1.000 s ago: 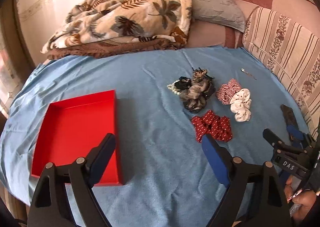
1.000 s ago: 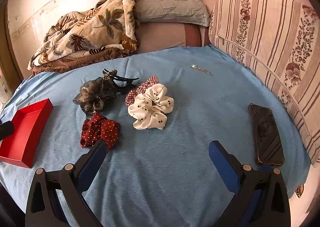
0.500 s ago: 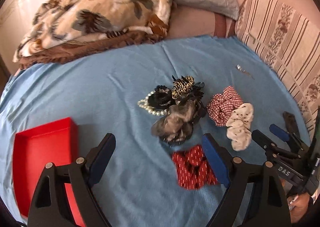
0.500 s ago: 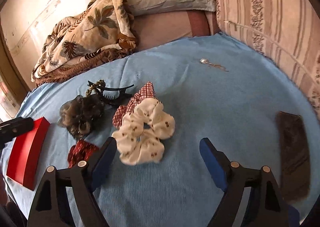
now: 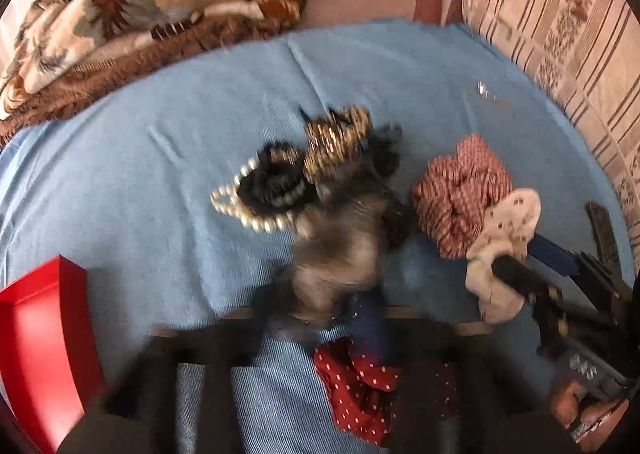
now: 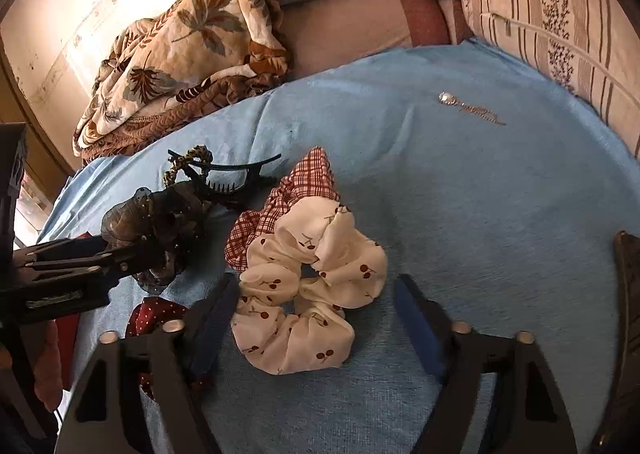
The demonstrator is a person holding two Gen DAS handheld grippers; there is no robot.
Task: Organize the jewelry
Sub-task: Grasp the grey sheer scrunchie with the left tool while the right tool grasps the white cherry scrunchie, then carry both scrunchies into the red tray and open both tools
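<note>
On the blue bedsheet lies a heap of hair ties. My left gripper [image 5: 320, 314] is blurred; its jaws are closing and pinch the sheer grey scrunchie [image 5: 336, 266], as the right wrist view also shows [image 6: 156, 254]. A red dotted scrunchie [image 5: 360, 386] lies just below it. My right gripper [image 6: 316, 310] is closing with the white cherry-print scrunchie [image 6: 304, 278] between its fingers, the pads still apart from it on the right side. Behind that lies a red checked scrunchie [image 6: 288, 194]. The red box [image 5: 40, 342] sits at the lower left.
A black scrunchie with pearls [image 5: 264, 190], a gold-black tie [image 5: 336, 138] and a black claw clip [image 6: 228, 174] lie behind the grey one. A silver pin [image 6: 468, 106] lies far right, a dark phone [image 6: 628, 294] at the right edge. A leaf-print blanket [image 6: 180, 54] is heaped at the back.
Both grippers came forward and down onto the heap. The left jaws went from wide open to pinching the grey scrunchie. The right jaws narrowed around the white scrunchie.
</note>
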